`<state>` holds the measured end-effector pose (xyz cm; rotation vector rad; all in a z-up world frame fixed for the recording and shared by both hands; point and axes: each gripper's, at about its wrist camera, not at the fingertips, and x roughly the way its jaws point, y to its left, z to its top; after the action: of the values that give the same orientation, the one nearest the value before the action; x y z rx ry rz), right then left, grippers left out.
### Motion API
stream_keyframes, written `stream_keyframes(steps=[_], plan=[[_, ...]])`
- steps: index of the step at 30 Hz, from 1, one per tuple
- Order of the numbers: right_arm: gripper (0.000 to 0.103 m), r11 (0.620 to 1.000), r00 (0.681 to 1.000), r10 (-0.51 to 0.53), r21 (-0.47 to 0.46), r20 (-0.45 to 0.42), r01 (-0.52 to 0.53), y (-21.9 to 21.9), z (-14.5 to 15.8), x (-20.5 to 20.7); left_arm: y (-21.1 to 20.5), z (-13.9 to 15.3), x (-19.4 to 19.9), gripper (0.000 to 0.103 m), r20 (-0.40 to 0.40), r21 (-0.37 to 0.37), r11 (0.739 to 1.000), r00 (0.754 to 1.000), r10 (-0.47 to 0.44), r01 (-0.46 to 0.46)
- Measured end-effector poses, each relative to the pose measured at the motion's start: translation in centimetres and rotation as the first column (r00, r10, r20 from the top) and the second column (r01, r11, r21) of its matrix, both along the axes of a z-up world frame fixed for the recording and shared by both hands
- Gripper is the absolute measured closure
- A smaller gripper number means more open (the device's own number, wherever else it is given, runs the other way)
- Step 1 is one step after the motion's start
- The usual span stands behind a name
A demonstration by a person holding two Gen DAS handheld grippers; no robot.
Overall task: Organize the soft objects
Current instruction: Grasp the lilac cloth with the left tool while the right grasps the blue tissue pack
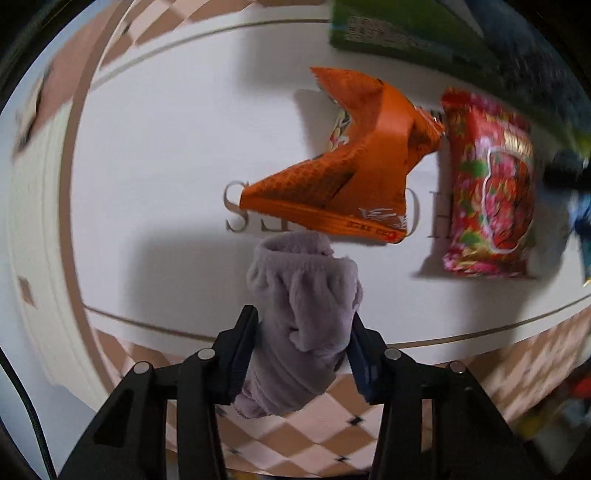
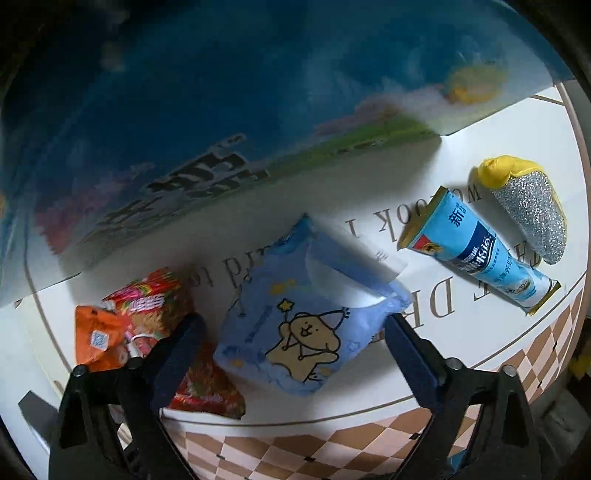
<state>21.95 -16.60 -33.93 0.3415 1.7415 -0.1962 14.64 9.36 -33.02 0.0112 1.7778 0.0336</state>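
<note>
My left gripper (image 1: 301,328) is shut on a fuzzy lilac sock (image 1: 303,291) and holds it above the white mat (image 1: 166,166). Beyond it lie an orange snack bag (image 1: 351,162) and a red patterned snack bag (image 1: 491,184). My right gripper (image 2: 295,332) is open above a light blue tissue pack (image 2: 306,317) with a cartoon dog, its fingers on either side of it. To the right lie a blue tube-shaped packet (image 2: 476,251) and a yellow and silver scrub sponge (image 2: 528,206). The orange bag (image 2: 99,339) and red bag (image 2: 159,306) show at the left.
A large blue and green box (image 2: 221,110) stands along the far side of the mat; it also shows in the left wrist view (image 1: 406,29). The mat lies on a brown checkered cloth (image 2: 369,443). Dark clutter sits at the far right edge.
</note>
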Motion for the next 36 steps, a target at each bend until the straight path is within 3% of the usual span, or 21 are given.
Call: stream_keyframes(steps=[6, 10, 13, 17, 20, 23, 26, 27, 32, 36], plan=[[0.027, 0.986, 0.987, 0.16, -0.036, -0.035, -0.161, -0.4, 0.4, -1.8, 0.8, -0.5, -2.0, 0.06, -0.052, -0.073, 0.99, 0.992, 0.116, -0.119], [0.028, 0.952, 0.951, 0.294, -0.063, -0.095, -0.301, -1.1, 0.6, -4.3, 0.3, -0.7, -3.3, 0.06, -0.054, -0.074, 0.99, 0.991, 0.119, -0.123], [0.028, 0.942, 0.939, 0.329, -0.041, -0.102, -0.334, -1.7, 1.0, -5.8, -0.4, -0.6, -3.9, 0.059, -0.053, -0.063, 0.991, 0.992, 0.111, -0.115], [0.016, 0.968, 0.967, 0.249, -0.002, -0.05, -0.249, -3.9, 2.1, -6.3, -1.4, -0.7, -3.0, 0.059, -0.055, -0.055, 0.992, 0.992, 0.115, -0.118], [0.013, 0.987, 0.986, 0.163, -0.002, -0.035, -0.163, -6.4, 2.0, -6.0, -1.8, -0.5, -2.8, 0.06, -0.057, -0.046, 0.991, 0.991, 0.12, -0.123], [0.013, 0.995, 0.995, 0.083, 0.054, -0.051, -0.08, -7.3, 0.7, -5.5, -1.5, -1.0, -2.1, 0.066, -0.047, -0.036, 0.993, 0.992, 0.115, -0.116], [0.014, 0.997, 0.995, 0.059, 0.061, -0.075, -0.055, -7.7, -0.5, -5.1, -2.8, 0.0, -2.5, 0.068, -0.013, -0.004, 0.996, 0.996, 0.094, -0.094], [0.016, 0.997, 0.995, 0.071, 0.049, -0.073, -0.067, -7.5, -0.5, -5.0, -3.1, 0.5, -2.8, 0.068, -0.002, -0.003, 0.996, 0.996, 0.09, -0.09], [0.058, 0.985, 0.985, 0.17, 0.004, -0.035, -0.17, -5.7, 0.9, -5.7, -4.6, 3.3, -3.9, 0.068, 0.039, -0.035, 0.996, 0.996, 0.086, -0.084], [0.06, 0.989, 0.99, 0.137, 0.05, -0.027, -0.136, -6.0, 1.8, -7.5, -7.1, 5.4, -4.4, 0.068, 0.057, -0.063, 0.997, 0.997, 0.055, -0.051]])
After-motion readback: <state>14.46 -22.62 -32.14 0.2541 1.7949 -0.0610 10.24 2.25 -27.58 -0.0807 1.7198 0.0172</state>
